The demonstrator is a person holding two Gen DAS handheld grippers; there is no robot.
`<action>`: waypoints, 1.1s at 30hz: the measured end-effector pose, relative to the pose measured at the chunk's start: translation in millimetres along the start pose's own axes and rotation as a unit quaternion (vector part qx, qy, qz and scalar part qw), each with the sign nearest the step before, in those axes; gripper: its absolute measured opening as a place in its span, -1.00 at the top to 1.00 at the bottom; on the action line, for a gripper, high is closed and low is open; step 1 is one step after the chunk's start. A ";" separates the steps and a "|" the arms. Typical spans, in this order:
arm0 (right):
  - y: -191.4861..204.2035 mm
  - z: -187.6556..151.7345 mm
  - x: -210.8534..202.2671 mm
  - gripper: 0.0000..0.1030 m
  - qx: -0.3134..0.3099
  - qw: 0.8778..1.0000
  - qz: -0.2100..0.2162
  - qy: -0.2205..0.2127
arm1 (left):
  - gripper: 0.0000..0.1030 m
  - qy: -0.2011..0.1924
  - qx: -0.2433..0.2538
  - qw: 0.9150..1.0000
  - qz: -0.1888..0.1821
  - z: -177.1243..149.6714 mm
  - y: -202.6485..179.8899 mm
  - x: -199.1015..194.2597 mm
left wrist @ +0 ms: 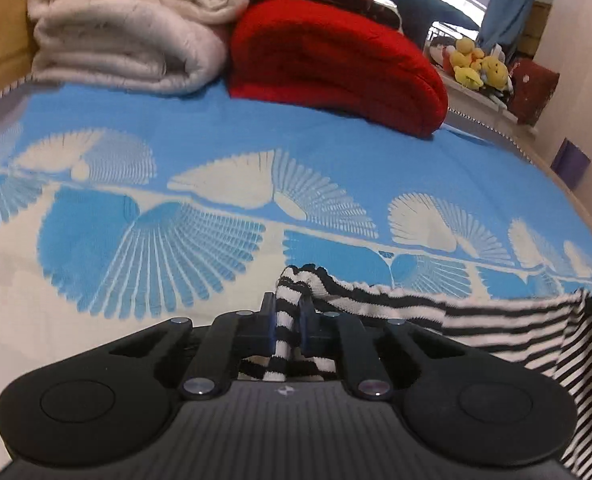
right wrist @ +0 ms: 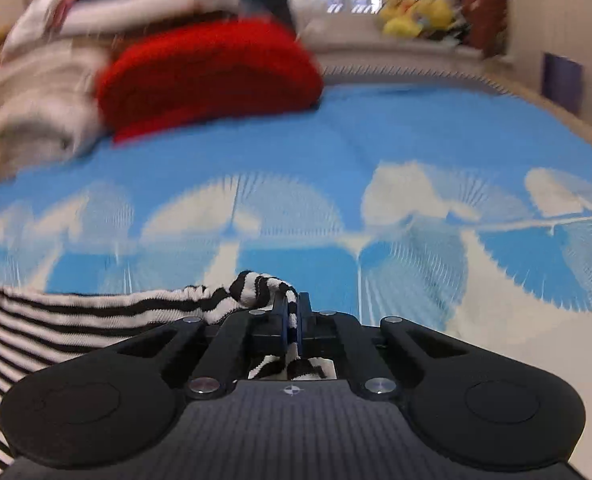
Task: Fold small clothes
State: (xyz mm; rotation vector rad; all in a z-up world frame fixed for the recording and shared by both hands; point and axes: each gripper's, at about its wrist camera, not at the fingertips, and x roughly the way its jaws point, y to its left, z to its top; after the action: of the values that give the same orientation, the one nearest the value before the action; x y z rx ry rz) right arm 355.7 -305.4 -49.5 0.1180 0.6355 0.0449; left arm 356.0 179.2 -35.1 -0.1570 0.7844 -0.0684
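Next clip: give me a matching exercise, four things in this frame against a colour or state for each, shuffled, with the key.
Things:
1. left gripper
2. folded blanket
3. knitted bundle
4. bedspread

States:
A. red, lying beside the folded blanket
B. blue with white fan shapes
C. shut on the striped garment
D. cream, stacked at the far end of the bed

Pairs: 1-C, 2-D, 3-A, 4-B
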 end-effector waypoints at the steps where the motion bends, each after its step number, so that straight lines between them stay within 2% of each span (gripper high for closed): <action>1: 2.3 1.6 -0.3 0.94 -0.004 1.000 -0.008 -0.012 | 0.78 0.011 0.011 1.000 0.007 -2.1 -3.9 6.3; 3: 8.0 -2.0 7.1 0.94 -0.022 0.999 -0.028 -0.006 | 0.78 0.049 0.025 0.998 0.023 -11.1 -7.8 25.4; 5: 11.0 -10.7 25.5 0.94 -0.036 0.998 -0.046 0.028 | 0.76 0.088 0.021 0.995 0.028 -20.1 -5.2 42.6; 6: 10.5 -14.7 35.0 0.94 -0.040 0.997 -0.054 0.047 | 0.69 0.105 0.019 0.994 0.029 -25.4 -3.4 48.8; 9: 8.9 -33.2 62.2 0.92 -0.050 0.989 -0.077 0.113 | 0.65 0.113 0.034 0.993 0.030 -31.9 -5.7 50.8; 13: 15.5 -32.7 60.3 0.90 -0.064 0.986 -0.088 0.123 | 0.25 0.131 0.035 0.990 0.032 -30.7 -10.4 35.8; 15: 10.7 -27.4 46.3 0.73 -0.033 0.989 -0.083 0.119 | 0.14 0.124 0.009 0.992 0.014 -26.2 -5.3 13.1; 18: -7.7 -16.1 9.5 0.50 0.022 0.993 -0.048 0.104 | 0.14 0.101 -0.031 0.994 -0.010 -15.6 6.5 -31.3; 21: -28.3 -6.7 -37.2 0.33 0.066 0.992 -0.015 0.103 | 0.09 0.067 -0.036 0.996 -0.041 -16.6 15.0 -86.5; 23: -39.6 -8.9 -68.4 0.29 0.085 0.991 0.009 0.107 | -0.10 0.048 -0.035 0.997 -0.052 -27.2 19.9 -120.5; 25: -49.2 -18.4 -95.9 0.19 0.091 0.989 0.022 0.119 | -0.33 0.014 -0.039 0.997 -0.065 -46.2 25.7 -151.5; 27: -56.1 -33.2 -114.3 0.10 0.092 0.986 0.025 0.136 | -0.37 -0.007 -0.032 0.997 -0.067 -67.3 28.5 -168.8; 28: -60.7 -41.9 -119.7 0.09 0.097 0.984 0.026 0.144 | -0.37 0.000 -0.037 0.997 -0.064 -78.7 31.8 -169.8; 31: -72.7 -78.6 -130.1 0.10 0.129 0.978 0.014 0.161 | -0.33 0.092 -0.069 0.992 -0.043 -99.1 43.9 -149.4; 32: -74.0 -88.5 -128.3 0.10 0.136 0.972 0.002 0.191 | -0.33 0.113 -0.075 0.990 -0.039 -102.9 47.1 -142.8; 33: -74.9 -92.3 -129.9 0.12 0.142 0.969 -0.008 0.200 | -0.33 0.132 -0.076 0.988 -0.037 -105.1 49.6 -136.7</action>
State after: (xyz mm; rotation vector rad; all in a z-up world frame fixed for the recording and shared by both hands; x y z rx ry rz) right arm 196.8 -381.1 -55.8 0.3875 1.0451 -0.0393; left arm 185.2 232.3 -21.1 -0.3260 1.0498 -0.1015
